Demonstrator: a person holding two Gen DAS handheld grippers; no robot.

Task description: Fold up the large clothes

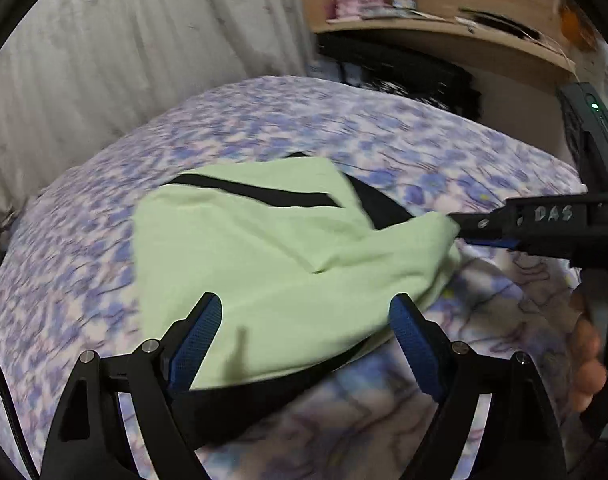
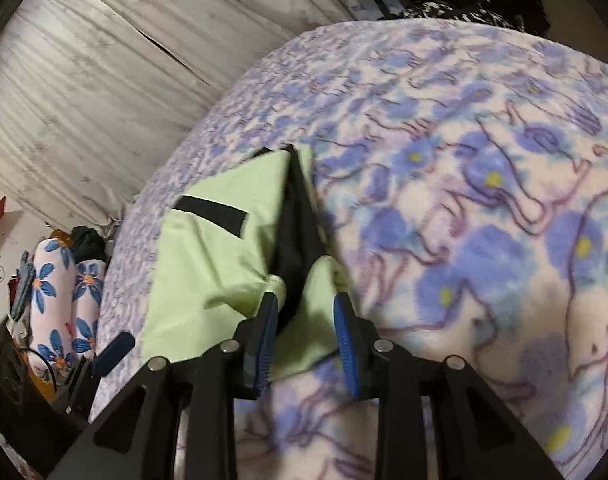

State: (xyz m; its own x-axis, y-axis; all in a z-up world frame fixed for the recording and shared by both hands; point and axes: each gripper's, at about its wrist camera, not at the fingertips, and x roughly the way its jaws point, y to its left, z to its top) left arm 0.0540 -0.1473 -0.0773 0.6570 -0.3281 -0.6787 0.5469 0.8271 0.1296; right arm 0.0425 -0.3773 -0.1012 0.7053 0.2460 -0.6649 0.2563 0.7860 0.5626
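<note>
A light green garment (image 1: pixel 264 256) with black trim lies folded on the flowered bed cover (image 1: pixel 264 120). My left gripper (image 1: pixel 306 304) hovers over its near edge, jaws wide apart, nothing between the pads. My right gripper (image 1: pixel 458 226) reaches in from the right and meets the garment's right corner. In the right wrist view the green garment (image 2: pixel 208 264) bunches up between the two blue pads of my right gripper (image 2: pixel 306 300) and fills the narrow gap there. One blue fingertip (image 2: pixel 114 348) of the left gripper shows at the lower left.
The purple flowered bed cover (image 2: pixel 464 160) spreads wide to the right. A grey panelled wall (image 1: pixel 124 60) runs along the far side. A wooden shelf (image 1: pixel 444 28) and dark clothes (image 1: pixel 404 72) sit behind the bed. Flowered pillows (image 2: pixel 60 292) lie left. A hand (image 1: pixel 588 364) holds the right gripper.
</note>
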